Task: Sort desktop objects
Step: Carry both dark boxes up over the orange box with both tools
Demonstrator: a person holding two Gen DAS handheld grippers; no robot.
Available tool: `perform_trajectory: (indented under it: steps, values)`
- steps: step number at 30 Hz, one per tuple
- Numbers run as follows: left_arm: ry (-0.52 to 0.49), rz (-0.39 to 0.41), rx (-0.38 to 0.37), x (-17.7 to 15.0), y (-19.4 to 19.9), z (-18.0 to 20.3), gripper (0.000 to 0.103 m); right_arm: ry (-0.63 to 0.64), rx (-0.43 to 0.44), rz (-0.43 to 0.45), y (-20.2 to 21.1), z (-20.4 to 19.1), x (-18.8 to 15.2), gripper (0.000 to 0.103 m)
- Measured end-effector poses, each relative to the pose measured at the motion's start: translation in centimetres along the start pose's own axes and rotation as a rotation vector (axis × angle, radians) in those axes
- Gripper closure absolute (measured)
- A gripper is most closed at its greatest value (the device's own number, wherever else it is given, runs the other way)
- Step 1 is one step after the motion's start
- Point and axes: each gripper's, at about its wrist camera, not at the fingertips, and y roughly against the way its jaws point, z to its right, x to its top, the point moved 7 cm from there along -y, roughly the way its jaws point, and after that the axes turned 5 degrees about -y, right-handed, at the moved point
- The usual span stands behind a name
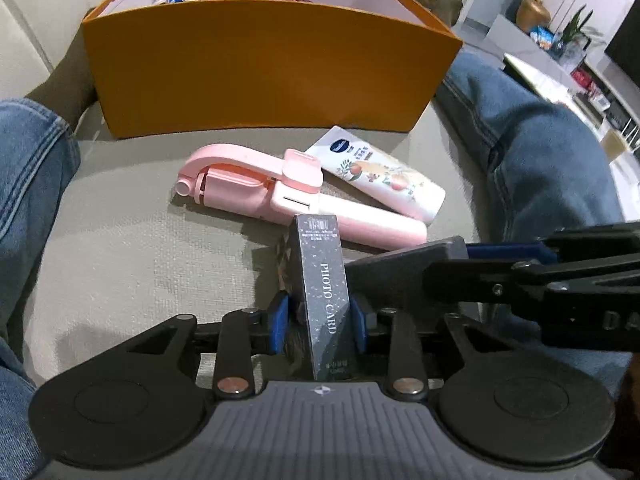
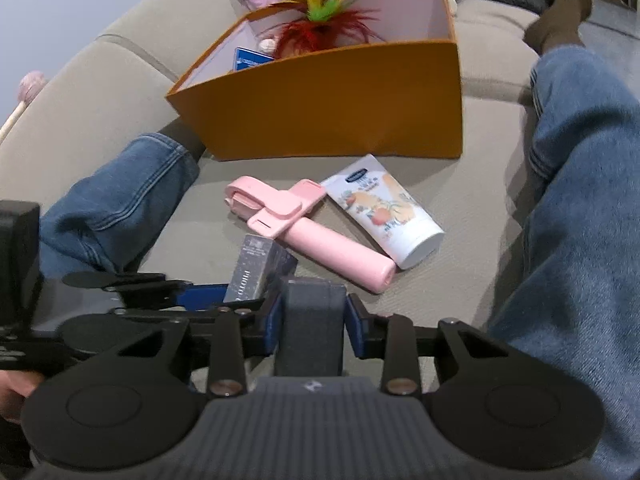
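Dark speckled cardboard box point(image 1: 324, 300) reading "PHOTO CARD" sits clamped in our left fingers point(image 1: 280, 322); our right fingers point(image 2: 356, 326) grip a grey block point(image 2: 312, 328), its far end hidden.

We see an orange box point(image 1: 256, 76) with a pale pinkish-white lining, holding red, yellow and green feathers point(image 2: 320, 26) and a blue packet point(image 2: 246, 58). The selfie stick point(image 1: 280, 192) is soft pink all over. The tube point(image 1: 384, 176) is white with peach-coloured fruit prints and a blue oval logo. The card box point(image 1: 324, 300) is dark grey, speckled, with white lettering. Blue pads point(image 1: 278, 320) line the black gripper fingers. The jeans point(image 2: 580, 200) are blue denim; the cushion point(image 1: 140, 240) is beige.
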Motion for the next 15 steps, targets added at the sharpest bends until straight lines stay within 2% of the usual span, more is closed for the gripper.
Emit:
perform_trajectory:
  steps: [5, 10, 14, 15]
  values:
    - [0.028, -0.011, -0.008, -0.3, -0.3, -0.5, 0.066, 0.000, -0.039, -0.041, -1.7, 0.4, -0.4, 0.065]
    - [0.035, -0.008, -0.011, -0.4, -0.4, -0.6, 0.067, -0.026, -0.022, -0.062, -2.2, 0.7, -0.8, 0.067]
    - [0.044, 0.006, -0.004, -0.1, 0.5, -1.1, 0.077, 0.001, -0.032, -0.026, -1.3, 0.5, -0.2, 0.067]
    - [0.047, 0.012, -0.006, 0.0, 0.8, -1.2, 0.077, 0.009, -0.024, -0.016, -1.0, 0.4, 0.1, 0.067]
